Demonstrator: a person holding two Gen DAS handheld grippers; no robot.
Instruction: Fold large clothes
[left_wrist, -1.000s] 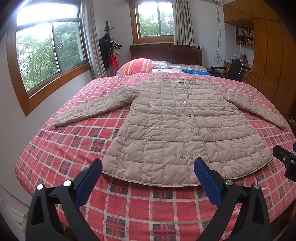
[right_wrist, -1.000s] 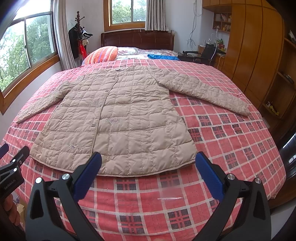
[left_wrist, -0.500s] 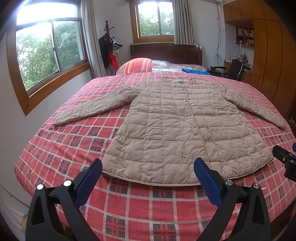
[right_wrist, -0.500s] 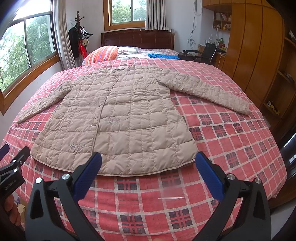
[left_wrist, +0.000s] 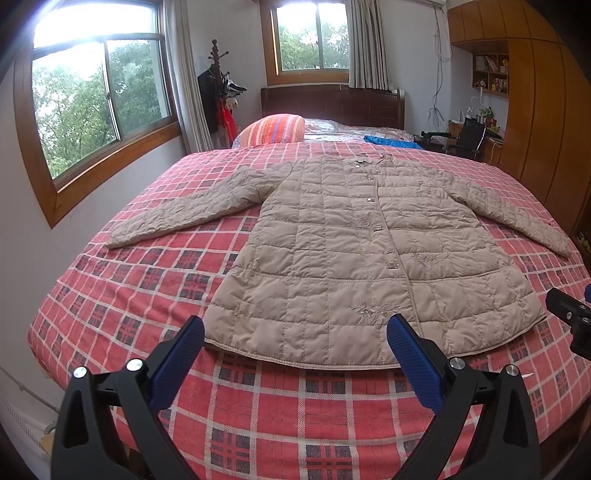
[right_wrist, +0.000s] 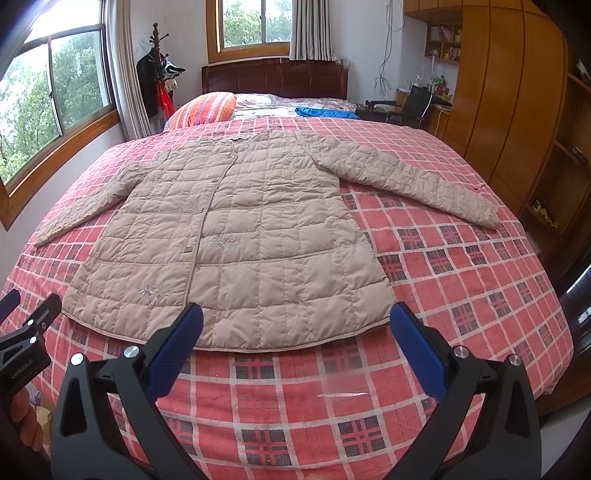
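- The left tongs (left_wrist: 295, 349) hang spread wide, the blue pads far apart with nothing between them, above the foot end of the bed and just short of the coat's hem.
- The right tongs (right_wrist: 297, 336) are likewise gaping wide and hold nothing; they hover over the checked cover at the hem's right half.
- Each pair shows at the edge of the other's view: the left one's black frame at the lower left of the right wrist view, with part of a hand (right_wrist: 24, 419) under it, the right one's at the far right of the left wrist view.
- The quilted beige coat (left_wrist: 354, 254) lies flat and face up on the bed, closed down the front with a row of metal snaps (left_wrist: 390, 264), hem toward the tongs, collar toward the headboard.
- Both sleeves are spread out sideways and slightly down: the left sleeve (left_wrist: 184, 218) toward the window side, the right sleeve (right_wrist: 413, 184) toward the wardrobe side.
- The red plaid bedcover (right_wrist: 461, 280) lies under the whole coat.
- Beyond the collar sit a striped pillow (left_wrist: 275, 127), a blue cloth (right_wrist: 325, 112) and the dark wooden headboard (right_wrist: 275, 79).
- A wooden wardrobe (right_wrist: 509, 96) stands on the right, windows on the left and at the far wall.
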